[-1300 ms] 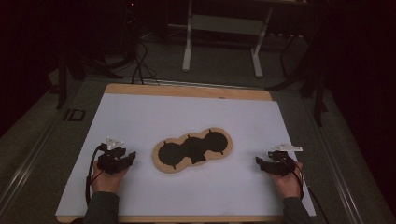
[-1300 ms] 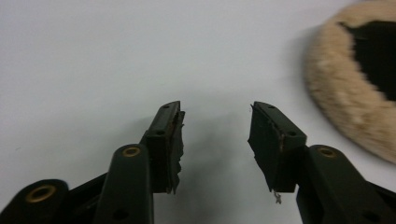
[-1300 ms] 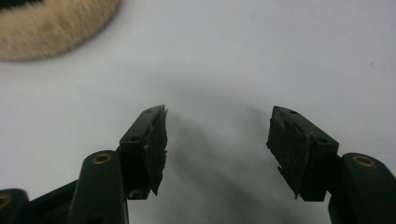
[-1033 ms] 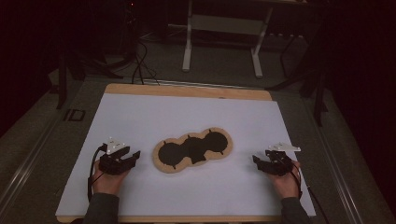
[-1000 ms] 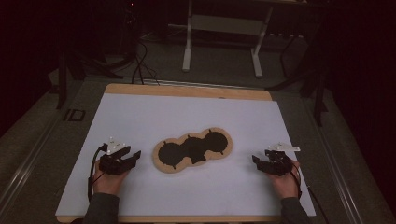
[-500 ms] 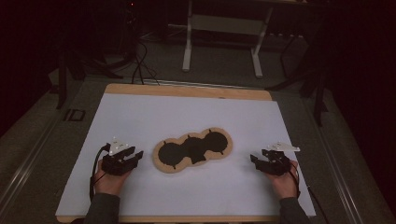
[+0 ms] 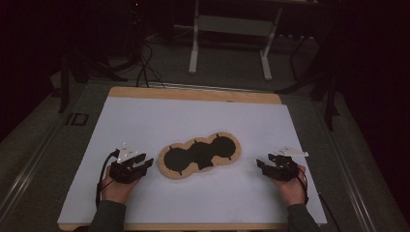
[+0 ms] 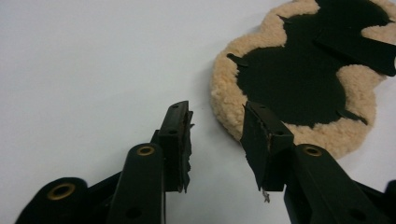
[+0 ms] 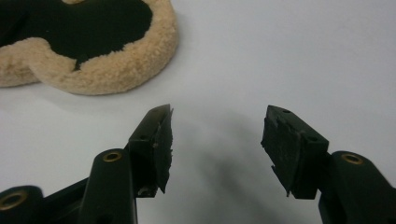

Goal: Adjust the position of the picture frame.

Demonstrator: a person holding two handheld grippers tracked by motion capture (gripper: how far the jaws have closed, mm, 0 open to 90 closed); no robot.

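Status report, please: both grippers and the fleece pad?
Left gripper open, closing, beside the fleece pad. Right gripper open, closing, empty. Pad flat on white table. Nothing between.

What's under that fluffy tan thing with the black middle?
The fluffy tan pad lies flat on the white table cover, which shows all around its edge. Whether anything else hides beneath it cannot be seen, because the pad covers that spot. Both grippers sit beside it, apart from it.

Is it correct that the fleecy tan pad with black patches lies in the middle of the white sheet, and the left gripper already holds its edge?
Not quite. In the left gripper view the left gripper has open jaws just short of the fleecy pad, touching nothing. The pad does lie mid-sheet.
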